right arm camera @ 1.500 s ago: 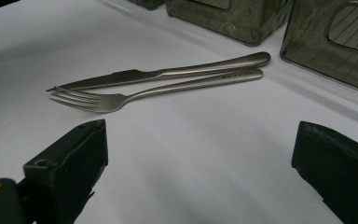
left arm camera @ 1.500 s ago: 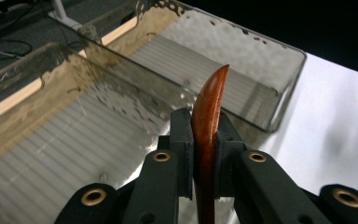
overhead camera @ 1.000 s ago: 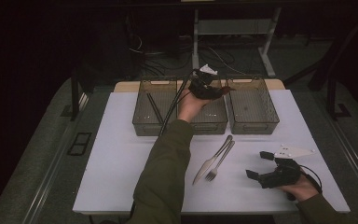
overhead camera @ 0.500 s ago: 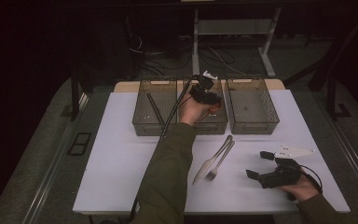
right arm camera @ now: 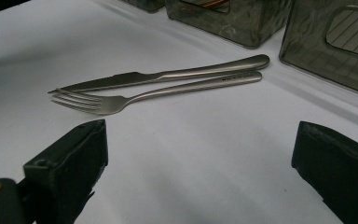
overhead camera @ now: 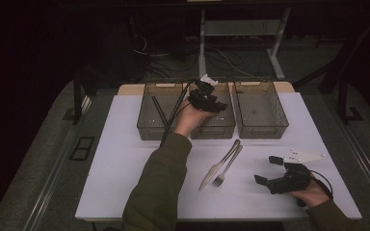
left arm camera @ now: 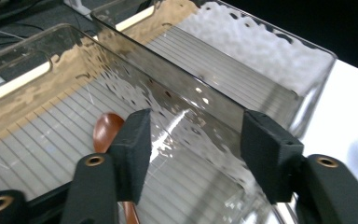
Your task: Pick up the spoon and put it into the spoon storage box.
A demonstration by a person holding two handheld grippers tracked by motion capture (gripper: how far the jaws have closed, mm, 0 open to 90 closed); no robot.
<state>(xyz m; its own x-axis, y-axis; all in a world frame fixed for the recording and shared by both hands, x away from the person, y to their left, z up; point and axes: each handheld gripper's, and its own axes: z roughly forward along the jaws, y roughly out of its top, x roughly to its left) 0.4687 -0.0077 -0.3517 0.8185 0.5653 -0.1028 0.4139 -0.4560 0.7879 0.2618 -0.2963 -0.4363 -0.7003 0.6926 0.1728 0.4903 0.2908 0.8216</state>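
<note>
My left gripper [overhead camera: 206, 97] hovers over the middle clear bin [overhead camera: 217, 131] at the back of the table. Its jaws have just been opening and stand apart with nothing held between them [left arm camera: 191, 135]. Below the left jaw, a brown spoon [left arm camera: 106, 132] lies on that bin's ribbed floor. My right gripper [overhead camera: 266, 169] rests on the white table at the front right, open [right arm camera: 200, 154], and faces a steel knife [right arm camera: 168, 74] and fork [right arm camera: 168, 93] that lie side by side. In the high view the knife [overhead camera: 218, 166] and fork [overhead camera: 230, 166] are left of it.
A left bin [overhead camera: 147, 129] with thin dark sticks in it and a right bin [overhead camera: 260, 131] flank the middle one. The white table top [overhead camera: 120, 163] ends close behind the bins. My left forearm in a green sleeve [overhead camera: 159, 187] crosses the table's middle.
The left hand has drifted a little left and toward the near side over the middle bin. The right hand has stayed still.
</note>
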